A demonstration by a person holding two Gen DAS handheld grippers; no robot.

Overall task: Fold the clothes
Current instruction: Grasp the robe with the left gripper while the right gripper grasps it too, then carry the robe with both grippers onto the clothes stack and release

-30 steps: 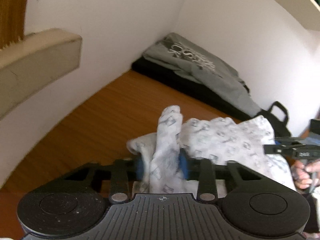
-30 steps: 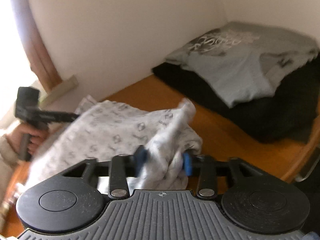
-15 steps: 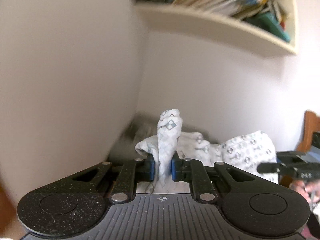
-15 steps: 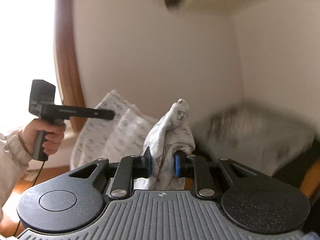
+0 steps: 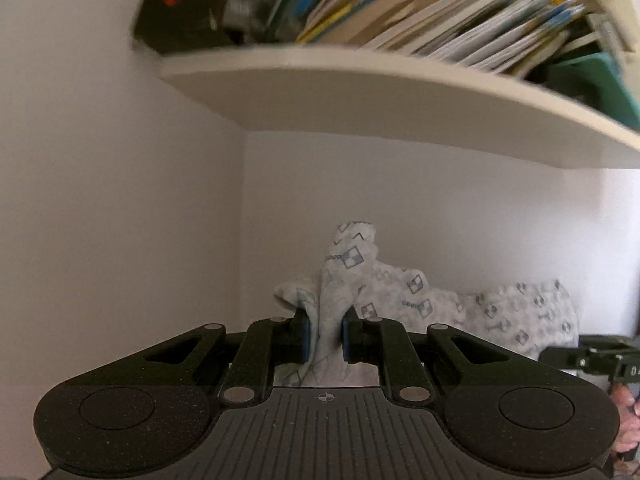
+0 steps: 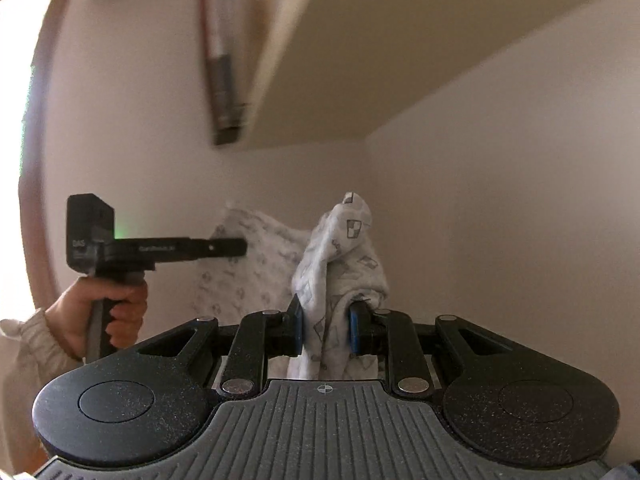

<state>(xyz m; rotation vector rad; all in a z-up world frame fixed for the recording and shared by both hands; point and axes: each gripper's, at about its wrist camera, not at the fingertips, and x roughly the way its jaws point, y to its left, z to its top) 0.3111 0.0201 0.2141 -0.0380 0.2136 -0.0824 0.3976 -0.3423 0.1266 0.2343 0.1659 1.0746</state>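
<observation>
A white garment with a grey square print (image 5: 404, 292) hangs stretched between both grippers, lifted in front of a white wall corner. My left gripper (image 5: 325, 340) is shut on a bunched edge of it, and a tuft sticks up above the blue pads. In the right wrist view my right gripper (image 6: 325, 330) is shut on another bunch of the same garment (image 6: 344, 248). That view also shows the left gripper (image 6: 239, 247) side on, held by a hand (image 6: 108, 308) with the cloth at its tip. The right gripper (image 5: 560, 356) shows at the right edge of the left wrist view.
A white wall shelf (image 5: 360, 92) packed with leaning books (image 5: 400, 0) hangs close overhead. Its underside (image 6: 380, 60) fills the top of the right wrist view. White walls meet in a corner straight ahead. A bright window with a wooden frame (image 6: 36, 160) lies at the left.
Both grippers rose with the garment from the wooden table and tilted upward. The table and the folded grey and black clothes dropped out of view; the shelf now looms above. Both jaws closed tighter on the cloth.
</observation>
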